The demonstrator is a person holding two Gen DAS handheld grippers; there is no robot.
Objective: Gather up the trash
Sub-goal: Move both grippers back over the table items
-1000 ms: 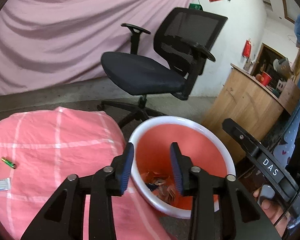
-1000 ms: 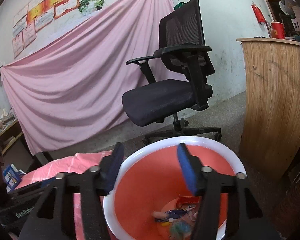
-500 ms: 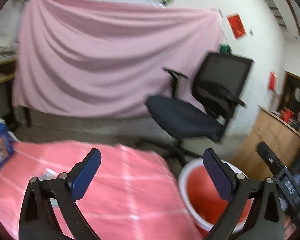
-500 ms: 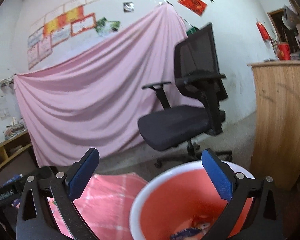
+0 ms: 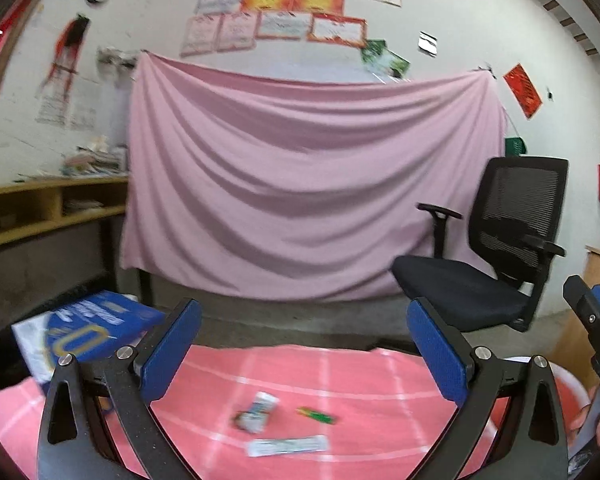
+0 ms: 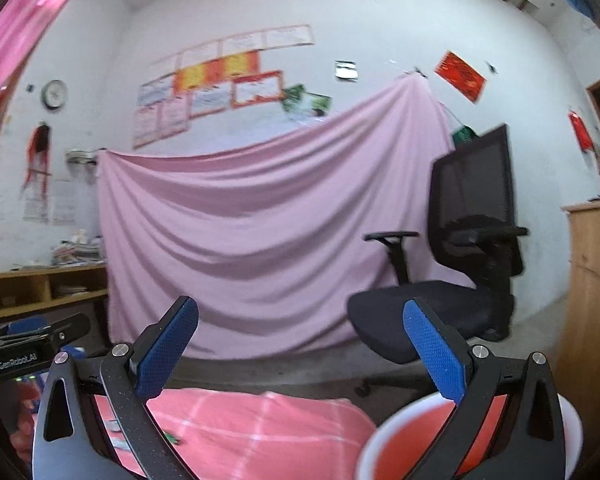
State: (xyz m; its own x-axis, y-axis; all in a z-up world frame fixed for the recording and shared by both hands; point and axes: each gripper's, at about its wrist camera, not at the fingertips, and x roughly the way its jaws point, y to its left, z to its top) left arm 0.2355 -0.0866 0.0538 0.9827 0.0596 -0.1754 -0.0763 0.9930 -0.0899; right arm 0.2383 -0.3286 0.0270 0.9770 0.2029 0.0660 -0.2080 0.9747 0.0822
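On the pink checked tablecloth lie a crumpled wrapper, a small green wrapper and a long white sachet. My left gripper hangs open and empty just short of them, with its blue pads spread wide. At the table's right stands the red bin with a white rim. My right gripper is open and empty over the bin's near edge. The bin's contents are hidden in both views. The green wrapper also shows in the right wrist view.
A black office chair stands behind the bin, in front of a hanging pink sheet. A blue box sits at the table's far left. A wooden counter stands on the right and wooden shelves on the left.
Both grippers opened wide and swung up and left, away from the bin toward the table. The bin slid to the lower right of both views. The trash on the cloth came in front of the left gripper.
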